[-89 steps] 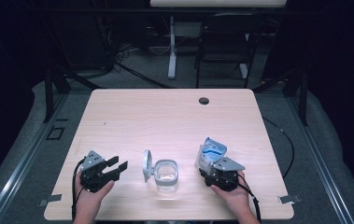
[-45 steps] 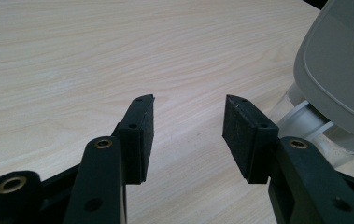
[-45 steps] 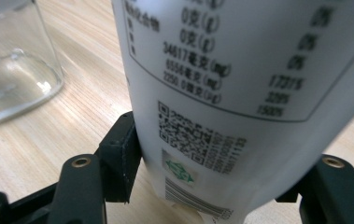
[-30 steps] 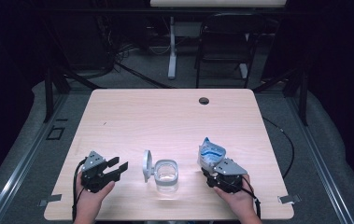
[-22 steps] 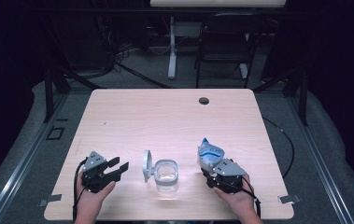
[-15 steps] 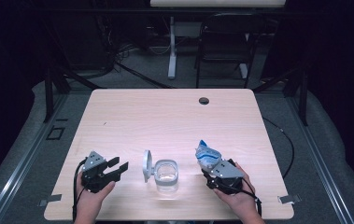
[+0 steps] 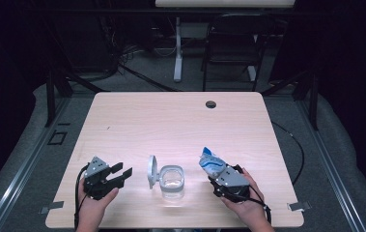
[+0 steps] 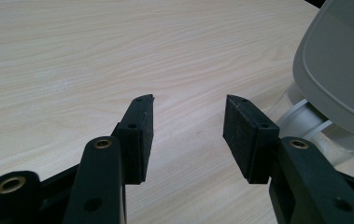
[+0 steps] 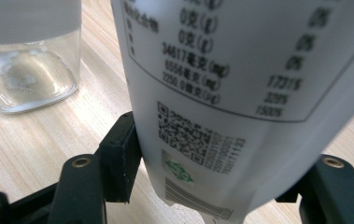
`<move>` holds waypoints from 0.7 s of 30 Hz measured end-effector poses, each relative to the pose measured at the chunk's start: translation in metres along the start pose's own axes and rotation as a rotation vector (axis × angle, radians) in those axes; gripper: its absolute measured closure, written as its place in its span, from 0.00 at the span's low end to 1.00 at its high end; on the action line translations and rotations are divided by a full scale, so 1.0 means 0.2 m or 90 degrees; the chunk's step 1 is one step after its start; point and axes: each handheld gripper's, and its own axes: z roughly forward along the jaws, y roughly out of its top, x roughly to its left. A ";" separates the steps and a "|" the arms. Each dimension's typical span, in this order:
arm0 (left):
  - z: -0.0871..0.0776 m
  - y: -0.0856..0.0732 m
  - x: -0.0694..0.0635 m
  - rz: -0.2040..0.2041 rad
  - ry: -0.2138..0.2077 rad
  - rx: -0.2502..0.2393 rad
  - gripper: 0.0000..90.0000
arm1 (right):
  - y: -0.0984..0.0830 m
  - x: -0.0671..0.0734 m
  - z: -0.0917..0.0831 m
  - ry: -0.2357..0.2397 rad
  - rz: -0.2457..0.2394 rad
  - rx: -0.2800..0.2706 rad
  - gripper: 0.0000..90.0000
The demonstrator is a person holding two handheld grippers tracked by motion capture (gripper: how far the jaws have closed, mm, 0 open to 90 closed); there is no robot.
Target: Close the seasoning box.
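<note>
So the right claw (image 7: 218, 170) is clamped on a white and blue pouch (image 7: 211, 162), its two black jaws pressing the lower end of the packet from either side, as the right gripper view shows with the printed label (image 9: 221, 93) and its code square filling the space between them. The pouch stands just to the right of the clear jar (image 7: 171, 180) at the near middle of the bench (image 7: 180, 121), close but apart from it. The jar's grey lid (image 7: 151, 171) is flipped up on its left side, so the mouth is already open. Its bottom looks nearly empty, with only a faint residue visible through the glass (image 9: 25, 74).

The left claw (image 7: 121, 175) rests on the near left of the bench with its jaws spread and nothing between them, pointing toward the lid.

By my reading, opening the jar and picking up the pouch are done; bringing the pouch over the mouth and tipping its contents in remain. Whether the pouch top is already torn open I cannot tell.
</note>
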 end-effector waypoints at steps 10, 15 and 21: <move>0.00 0.00 0.01 -0.005 0.001 0.000 0.59 | 0.01 0.01 0.00 -0.006 -0.025 0.010 0.42; 0.00 0.00 0.00 -0.002 0.000 0.000 0.59 | 0.02 0.02 0.00 -0.012 -0.032 0.008 0.42; -0.01 0.00 0.01 -0.007 0.000 -0.001 0.59 | 0.05 0.02 0.00 -0.001 -0.049 0.014 0.42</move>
